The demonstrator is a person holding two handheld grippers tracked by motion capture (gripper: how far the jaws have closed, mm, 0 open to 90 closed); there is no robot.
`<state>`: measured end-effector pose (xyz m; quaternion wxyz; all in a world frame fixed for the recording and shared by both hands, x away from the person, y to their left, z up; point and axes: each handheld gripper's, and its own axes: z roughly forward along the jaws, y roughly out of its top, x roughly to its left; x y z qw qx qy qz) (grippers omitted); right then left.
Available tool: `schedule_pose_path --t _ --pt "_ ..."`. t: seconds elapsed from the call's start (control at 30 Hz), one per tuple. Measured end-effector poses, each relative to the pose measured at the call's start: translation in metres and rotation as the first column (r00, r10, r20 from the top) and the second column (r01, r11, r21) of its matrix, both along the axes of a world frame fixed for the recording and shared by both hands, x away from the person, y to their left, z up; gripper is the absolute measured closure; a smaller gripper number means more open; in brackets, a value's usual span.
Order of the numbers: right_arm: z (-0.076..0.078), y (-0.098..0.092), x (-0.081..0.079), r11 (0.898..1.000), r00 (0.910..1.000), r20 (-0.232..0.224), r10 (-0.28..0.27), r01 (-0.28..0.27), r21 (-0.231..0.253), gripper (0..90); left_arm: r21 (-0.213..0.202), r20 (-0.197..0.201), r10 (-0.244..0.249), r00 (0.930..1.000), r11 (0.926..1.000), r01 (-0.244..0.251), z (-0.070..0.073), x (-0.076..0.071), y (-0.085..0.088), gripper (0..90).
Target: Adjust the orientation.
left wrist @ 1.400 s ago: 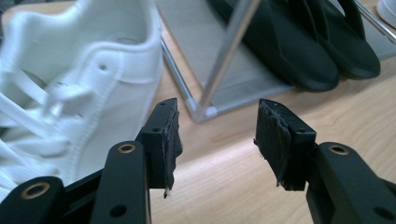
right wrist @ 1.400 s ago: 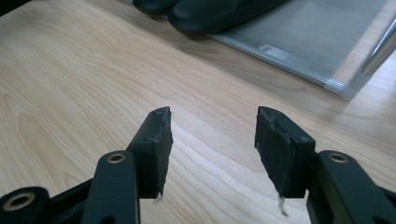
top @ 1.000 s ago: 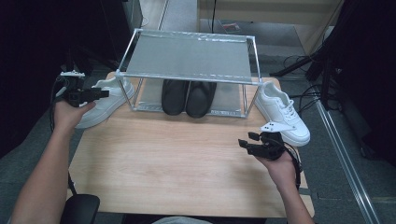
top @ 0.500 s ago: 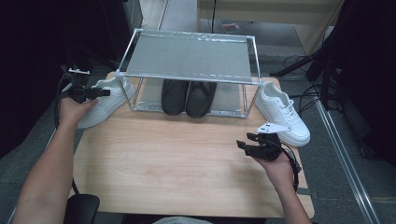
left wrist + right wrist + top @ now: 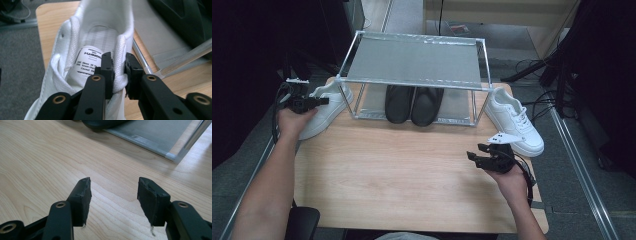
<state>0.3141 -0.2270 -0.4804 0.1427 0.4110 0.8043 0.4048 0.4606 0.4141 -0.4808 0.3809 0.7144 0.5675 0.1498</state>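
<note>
A white sneaker (image 5: pixel 326 107) lies at the table's left edge beside the rack. My left gripper (image 5: pixel 314 101) has just been closing and is now shut on this sneaker's padded heel collar (image 5: pixel 120 75), one jaw inside the shoe and one outside. The size label (image 5: pixel 86 61) shows inside the shoe. A second white sneaker (image 5: pixel 515 120) lies at the right of the rack. My right gripper (image 5: pixel 479 156) hovers over bare wood in front of that sneaker, open, with nothing between its jaws (image 5: pixel 113 195).
A metal-framed shoe rack (image 5: pixel 412 65) with a grey mesh top stands at the back of the wooden table (image 5: pixel 402 175). A pair of black shoes (image 5: pixel 414 104) sits on its lower shelf. Cables and dark floor surround the table.
My left gripper has come down slightly onto the left sneaker's heel and its jaws have shut on the collar. The right gripper has stayed where it was.
</note>
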Motion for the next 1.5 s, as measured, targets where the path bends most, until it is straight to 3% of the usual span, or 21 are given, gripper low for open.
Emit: schedule_pose_path --t 0.13,0.2,0.27,0.43,0.5,0.63,0.77,0.93,1.17,1.33,1.5 --pt "0.0 0.0 0.002 1.0 1.0 0.001 0.0 0.0 0.003 45.6 -0.022 -0.044 0.043 0.9981 0.9988 -0.044 0.004 -0.001 0.006 82.7" --pt "-0.001 0.001 0.002 1.0 1.0 -0.004 0.002 -0.002 0.003 45.5 -0.006 -0.055 0.034 0.9979 0.9994 -0.035 0.006 -0.002 0.006 83.1" --pt "-0.001 0.003 0.002 1.0 0.9999 -0.003 0.01 -0.01 0.002 45.5 -0.018 -0.069 0.051 0.9963 0.9984 -0.053 0.009 -0.003 0.006 83.3" --pt "0.0 0.005 0.004 1.0 0.9999 -0.001 0.017 -0.017 0.004 45.4 -0.035 -0.072 0.067 0.9952 0.997 -0.069 0.015 -0.008 0.005 83.3" --pt "0.0 0.005 0.004 1.0 0.9998 0.0 0.02 -0.02 0.003 45.4 -0.043 -0.095 0.071 0.993 0.9963 -0.075 0.019 -0.01 0.003 83.3" --pt "-0.002 0.008 0.007 1.0 0.9995 -0.005 0.03 -0.03 0.002 45.4 -0.024 -0.091 0.048 0.9947 0.9984 -0.051 0.024 -0.019 -0.002 83.3" --pt "-0.001 0.013 0.01 0.999 0.9988 -0.006 0.049 -0.049 0.007 45.2 -0.037 -0.09 0.05 0.9947 0.9979 -0.053 0.027 -0.029 -0.003 83.2" --pt "0.0 0.019 0.015 0.998 0.9976 -0.007 0.07 -0.07 0.004 45.1 0.008 -0.084 0.046 0.9954 0.9989 -0.046 0.036 -0.046 -0.014 83.1" --pt "0.0 0.028 0.021 0.995 0.9951 -0.01 0.098 -0.098 0.004 44.9 -0.021 -0.066 0.011 0.9978 0.9997 -0.012 0.044 -0.072 -0.025 82.9" --pt "0.003 0.032 0.024 0.994 0.9941 -0.01 0.108 -0.108 0.023 44.8 0.007 -0.062 0.014 0.998 0.9999 -0.014 0.046 -0.093 -0.034 82.8" --pt "0.003 0.034 0.024 0.993 0.9935 -0.008 0.113 -0.113 0.028 44.9 -0.009 -0.056 0.003 0.9984 1.0 -0.004 0.05 -0.115 -0.036 82.8"
